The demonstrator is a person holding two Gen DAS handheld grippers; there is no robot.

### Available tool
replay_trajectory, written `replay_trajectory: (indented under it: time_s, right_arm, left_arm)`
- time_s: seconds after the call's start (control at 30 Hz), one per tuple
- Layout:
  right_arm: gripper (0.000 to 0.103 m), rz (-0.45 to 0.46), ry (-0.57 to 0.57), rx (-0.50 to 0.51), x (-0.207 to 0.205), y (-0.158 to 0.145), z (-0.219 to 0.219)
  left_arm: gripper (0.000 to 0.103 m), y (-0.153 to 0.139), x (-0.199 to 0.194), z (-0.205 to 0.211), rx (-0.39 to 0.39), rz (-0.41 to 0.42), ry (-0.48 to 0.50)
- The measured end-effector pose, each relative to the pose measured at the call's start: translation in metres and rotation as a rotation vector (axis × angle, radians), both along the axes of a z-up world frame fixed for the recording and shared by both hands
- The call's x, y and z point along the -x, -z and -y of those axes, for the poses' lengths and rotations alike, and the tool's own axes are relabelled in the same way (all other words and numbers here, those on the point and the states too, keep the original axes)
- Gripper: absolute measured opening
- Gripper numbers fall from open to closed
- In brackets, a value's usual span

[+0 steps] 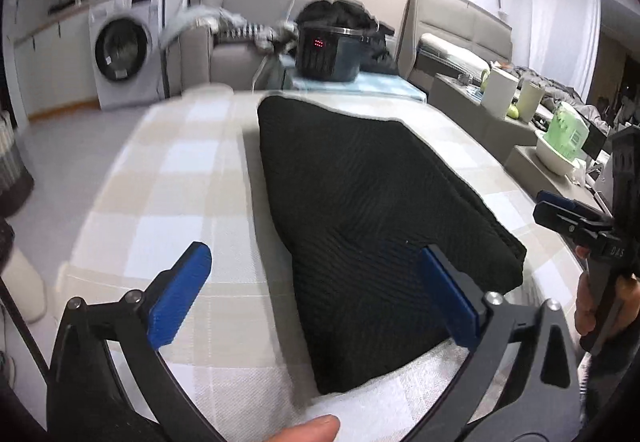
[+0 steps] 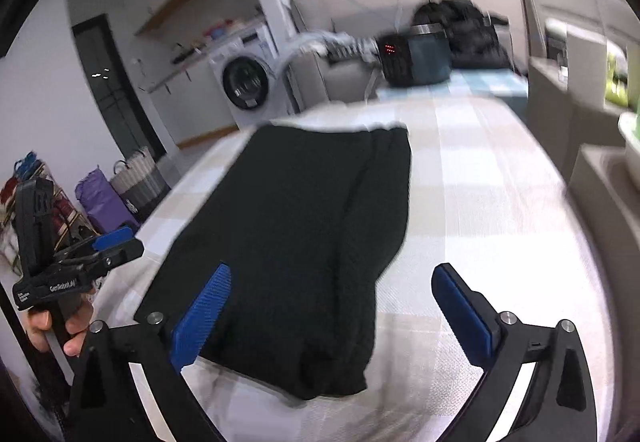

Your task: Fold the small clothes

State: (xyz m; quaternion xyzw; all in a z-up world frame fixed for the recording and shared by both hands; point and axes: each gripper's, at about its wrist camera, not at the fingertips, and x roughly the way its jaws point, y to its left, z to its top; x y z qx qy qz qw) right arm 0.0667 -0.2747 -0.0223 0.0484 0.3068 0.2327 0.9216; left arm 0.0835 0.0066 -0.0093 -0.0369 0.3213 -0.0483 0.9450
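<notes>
A black garment point(image 1: 360, 209) lies folded on a table point(image 1: 168, 177) covered in a beige and white checked cloth, its ribbed knit clear in the left wrist view. Past the far end of the table stands a dark pot point(image 1: 328, 49) with a red lit display on a blue checked cloth, with dark bundled things behind it and a beige padded wall beyond. A washing machine point(image 1: 120, 53) sits under a shelf to the left. Both views are blurred toward the far edge. The left tool point(image 1: 316, 298) hangs above the near end of the garment with its blue pads spread wide, one over bare cloth and one over the black fabric, pinching nothing. The right tool point(image 2: 332, 306) is likewise spread wide over the garment's near edge, empty. Only the left wrist view shows the low beige ledges on the right carrying a white mug point(image 1: 498, 91), a pale cup, a green fruit and a green box point(image 1: 568, 131); it also catches the right tool at its right edge, with fingers around the handle, and a fingertip at the bottom. Only the right wrist view shows a dark doorway, a purple bag point(image 2: 104, 201), a striped basket point(image 2: 140, 181) and a rack on the floor at left, plus the left tool gripped by a hand point(image 2: 60, 322).
</notes>
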Motion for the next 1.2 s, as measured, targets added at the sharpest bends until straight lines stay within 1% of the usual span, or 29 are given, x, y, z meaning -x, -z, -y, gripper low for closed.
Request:
replay_trajectory:
  time_s: [0.07, 0.13, 0.23, 0.4, 0.53, 0.63, 0.93, 1.07, 1.2]
  right_arm:
    - [0.103, 0.055, -0.01, 0.004, 0.01, -0.003, -0.005]
    - [0.103, 0.082, -0.034, -0.004, 0.016, -0.005, -0.01]
    - [0.103, 0.099, -0.04, -0.011, 0.024, -0.002, -0.011]
    - [0.103, 0.143, -0.047, 0.02, 0.038, -0.001, -0.012]
    - [0.103, 0.171, -0.045, 0.007, 0.047, 0.001, -0.011]
    - [0.103, 0.191, -0.05, 0.026, 0.051, 0.004, -0.015]
    - [0.103, 0.202, -0.044, 0.028, 0.053, 0.008, -0.014]
    - [0.103, 0.211, -0.038, 0.009, 0.056, 0.01, -0.011]
    - [0.103, 0.214, -0.035, 0.006, 0.055, 0.01, -0.01]
  left_arm:
    - [0.102, -0.001, 0.013, 0.001, -0.01, 0.035, 0.008]
    - [0.102, -0.001, 0.023, 0.002, -0.014, 0.053, 0.003]
    - [0.102, 0.0, 0.032, 0.001, 0.003, 0.068, 0.006]
    - [0.102, 0.003, 0.041, 0.008, -0.031, 0.102, -0.004]
    - [0.102, 0.003, 0.047, 0.006, -0.007, 0.127, -0.014]
    - [0.102, 0.003, 0.051, 0.008, -0.02, 0.145, -0.003]
    - [0.102, 0.008, 0.055, 0.016, -0.027, 0.152, 0.019]
    - [0.102, 0.013, 0.056, 0.019, -0.033, 0.162, 0.022]
    - [0.102, 0.017, 0.054, 0.019, -0.035, 0.153, 0.028]
